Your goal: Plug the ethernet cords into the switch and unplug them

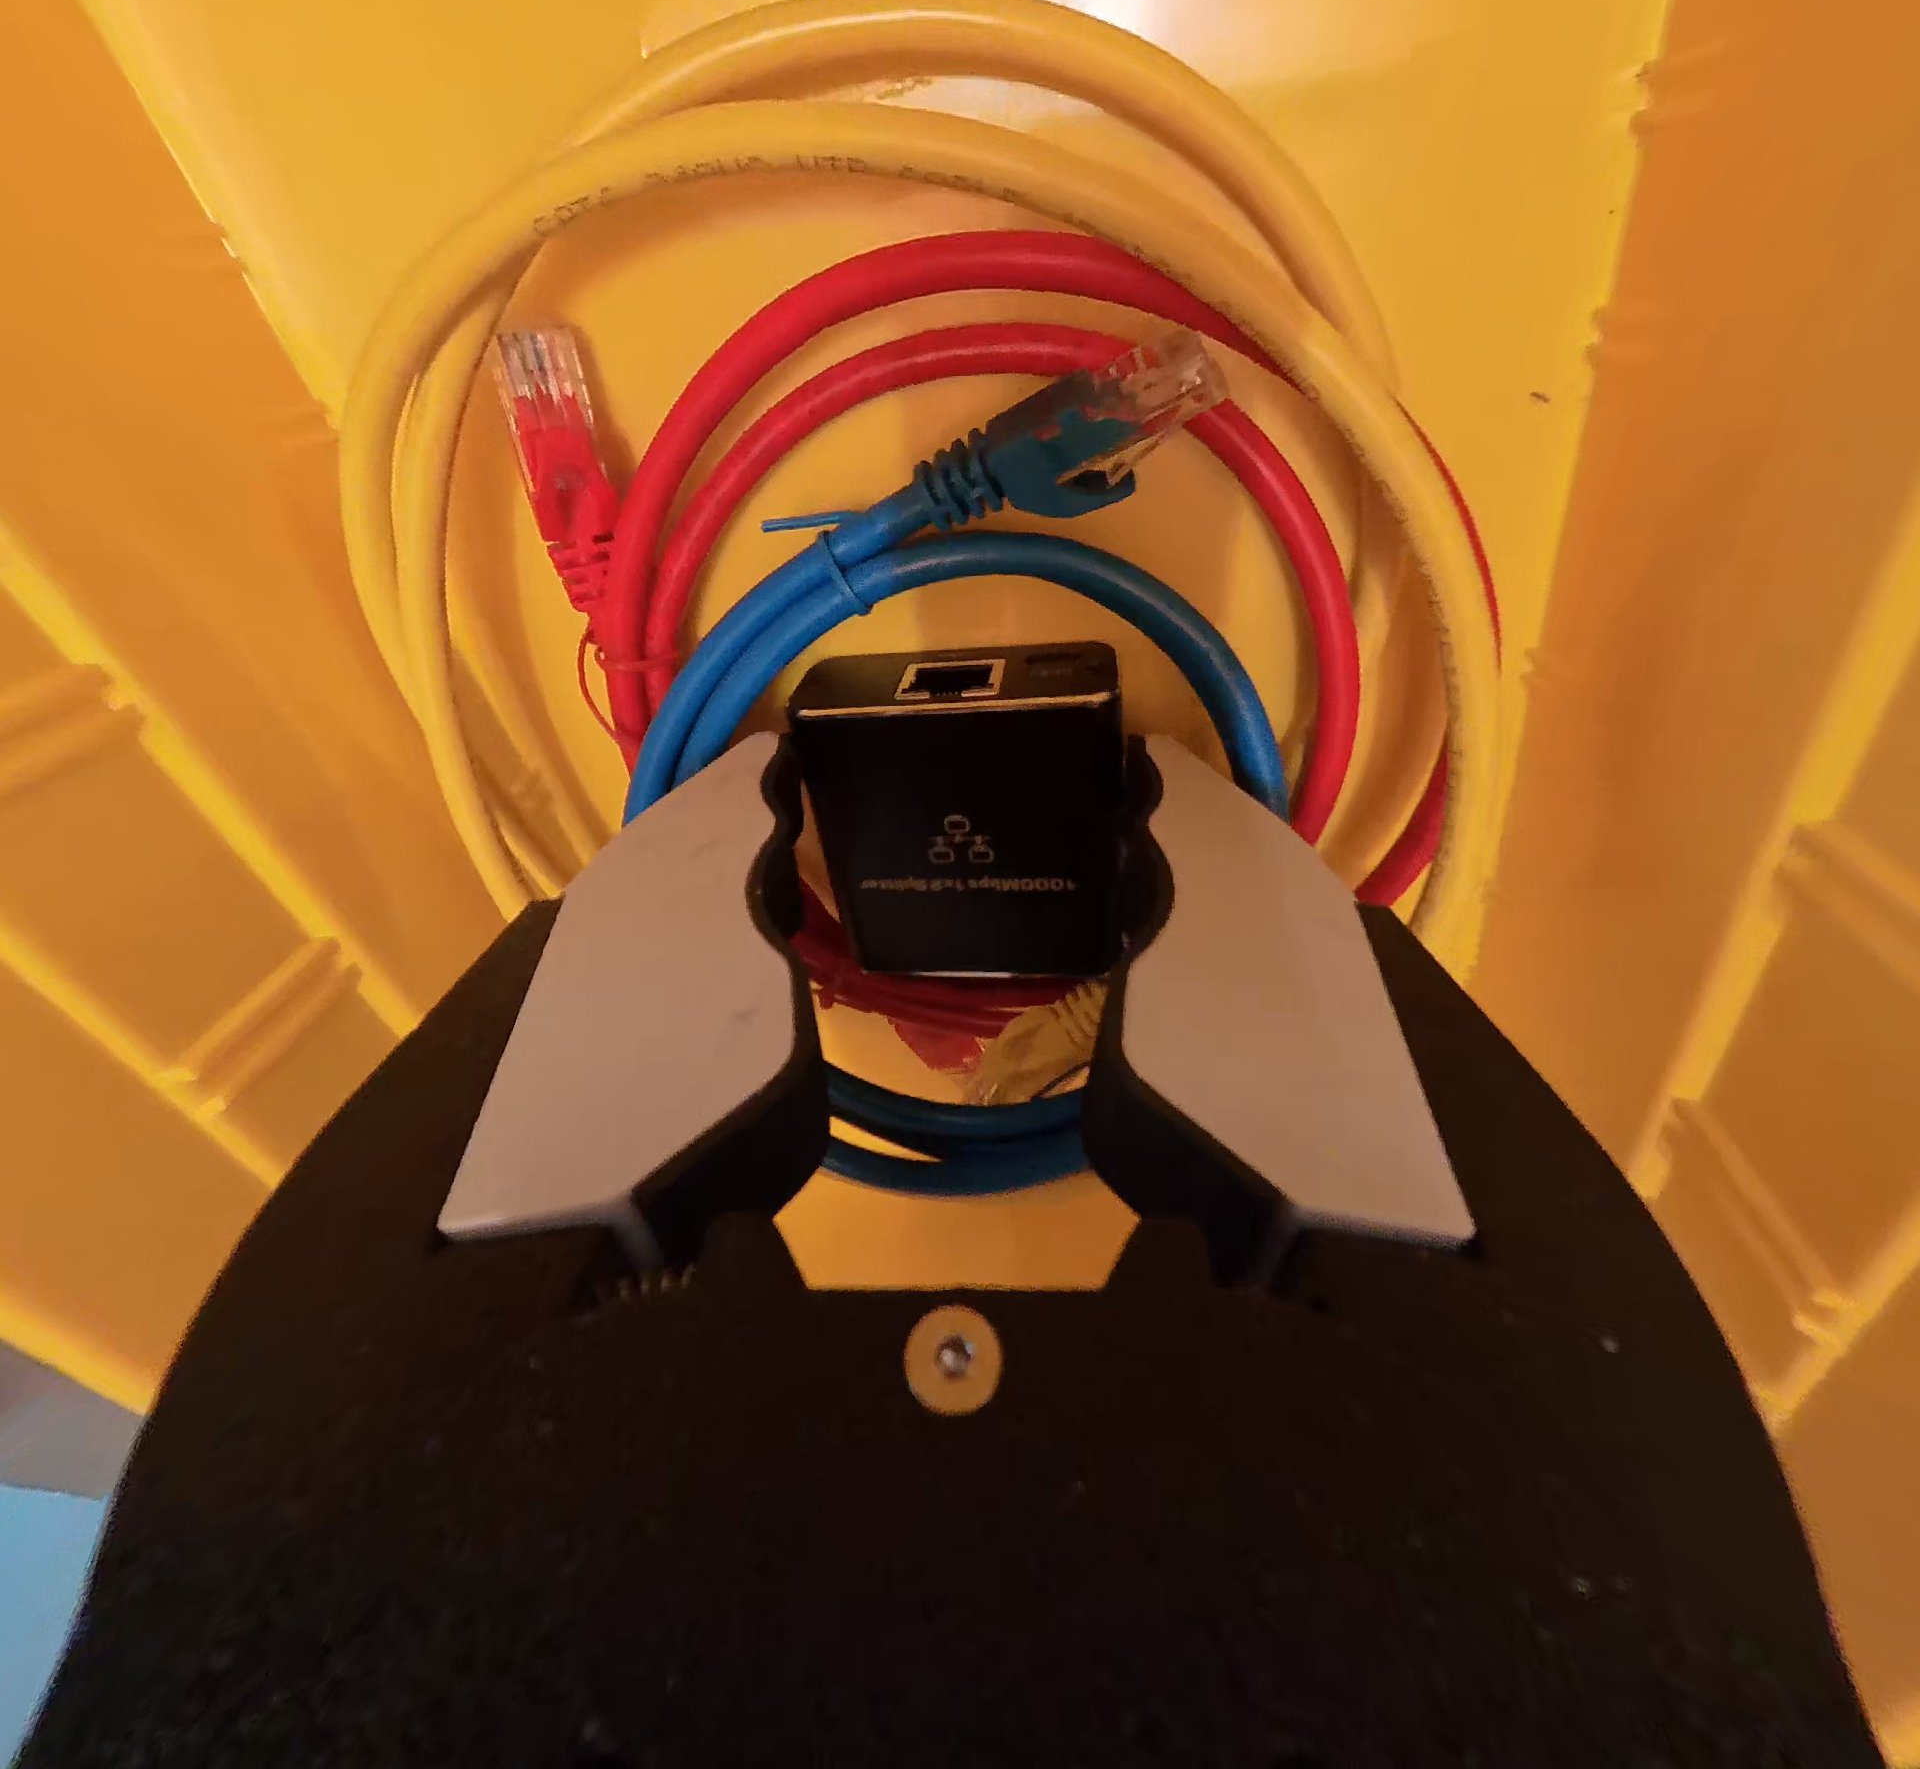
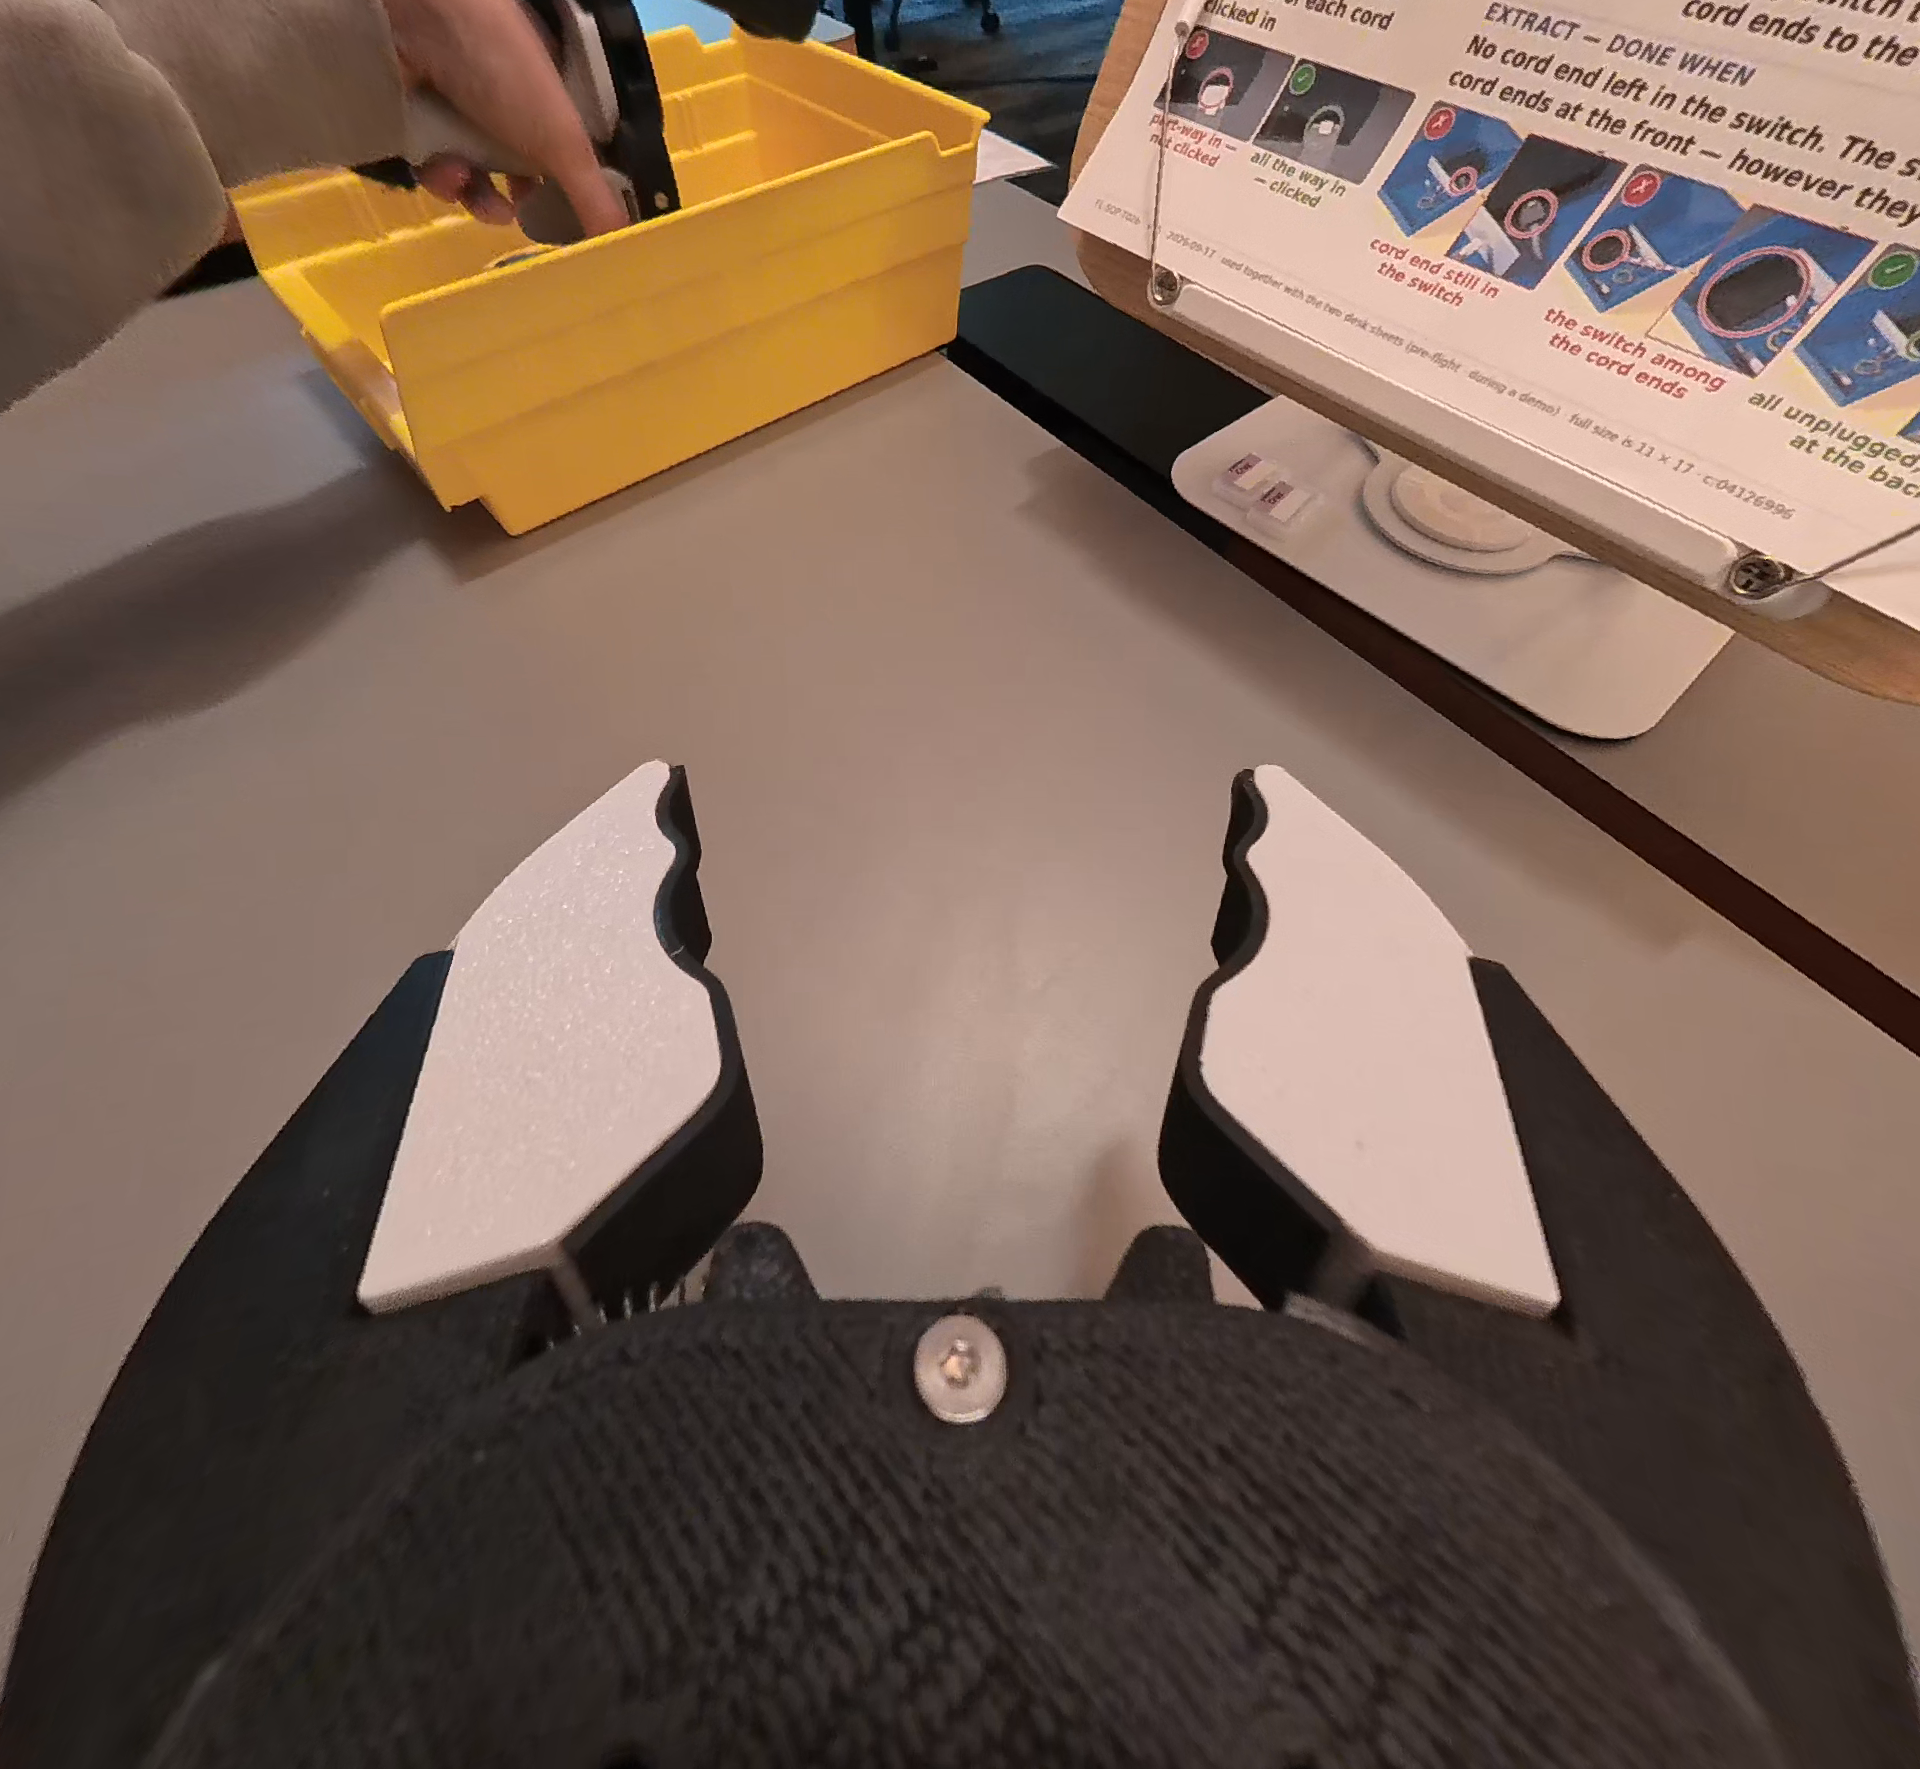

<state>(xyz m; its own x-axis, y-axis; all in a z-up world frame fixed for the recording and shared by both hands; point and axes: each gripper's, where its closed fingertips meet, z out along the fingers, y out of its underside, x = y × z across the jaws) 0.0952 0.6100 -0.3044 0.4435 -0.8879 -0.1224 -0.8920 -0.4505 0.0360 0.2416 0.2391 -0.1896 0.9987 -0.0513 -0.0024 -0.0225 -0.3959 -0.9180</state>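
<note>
In the left wrist view my left gripper [image 1: 961, 758] is shut on a small black switch [image 1: 966, 836], gripped by its sides inside a yellow bin [image 1: 1714, 576]. An empty port faces away from me. Coiled yellow [image 1: 935, 150], red [image 1: 1039, 265] and blue [image 1: 1039, 556] ethernet cords lie on the bin floor. A red plug [image 1: 551, 431] and a blue plug [image 1: 1081, 441] lie loose beyond the switch. A red and a yellow plug end lie under it. My right gripper [image 2: 961, 784] is open and empty over the grey table [image 2: 883, 628].
In the right wrist view the yellow bin [image 2: 675, 348] stands at the far left, with a hand [image 2: 468, 57] holding the left gripper in it. A tilted instruction sheet [image 2: 1558, 161] on a white stand [image 2: 1455, 576] is at the right. The gap from one gripper's tips to the other's is roughly 40 cm. The left tips stand about 6 cm off the blue plug [image 1: 1081, 441].
</note>
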